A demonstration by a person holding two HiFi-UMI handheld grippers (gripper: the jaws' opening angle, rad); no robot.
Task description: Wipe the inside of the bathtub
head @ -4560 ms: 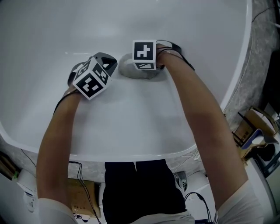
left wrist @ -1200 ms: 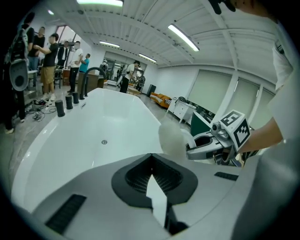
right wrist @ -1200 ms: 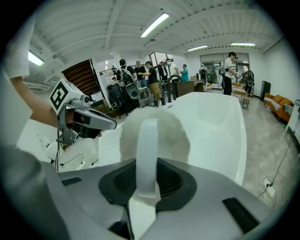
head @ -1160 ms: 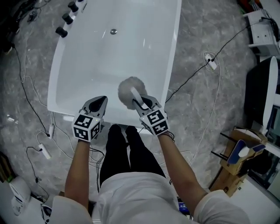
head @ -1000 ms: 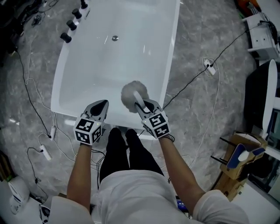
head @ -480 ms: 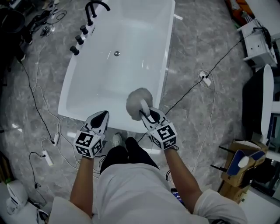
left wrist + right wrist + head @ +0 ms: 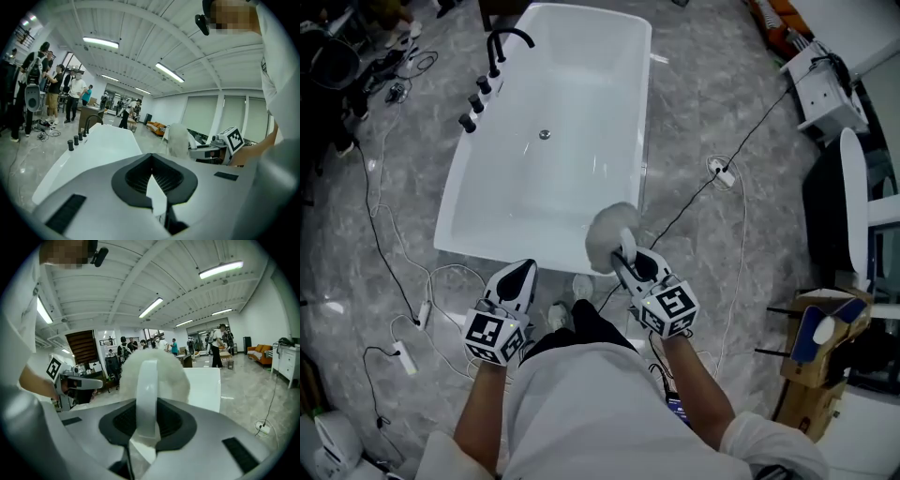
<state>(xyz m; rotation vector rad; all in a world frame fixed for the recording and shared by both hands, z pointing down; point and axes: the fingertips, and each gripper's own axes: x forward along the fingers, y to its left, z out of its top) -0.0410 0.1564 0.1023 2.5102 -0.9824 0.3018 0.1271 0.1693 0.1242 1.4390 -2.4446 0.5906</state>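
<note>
The white bathtub (image 7: 487,220) lies on the marble floor ahead of me, with a drain (image 7: 544,134) in its bottom. My right gripper (image 7: 630,263) is shut on the white handle (image 7: 146,390) of a fluffy grey-white brush (image 7: 609,234). It holds the brush in the air over the tub's near right corner. My left gripper (image 7: 522,273) hangs shut and empty in front of the tub's near rim. In the left gripper view, the tub (image 7: 105,143) stretches ahead and the brush (image 7: 177,139) shows at the right.
A black faucet (image 7: 502,42) and knobs (image 7: 473,108) stand on the tub's left side. Cables and a power strip (image 7: 722,173) lie on the floor at the right. A white cabinet (image 7: 820,89) and a wooden stand (image 7: 811,352) are further right. Several people (image 7: 51,89) stand far off.
The view has pulled up and back from the tub. The brush, earlier pressed on the tub's bottom, is now lifted clear, and both grippers sit near my body.
</note>
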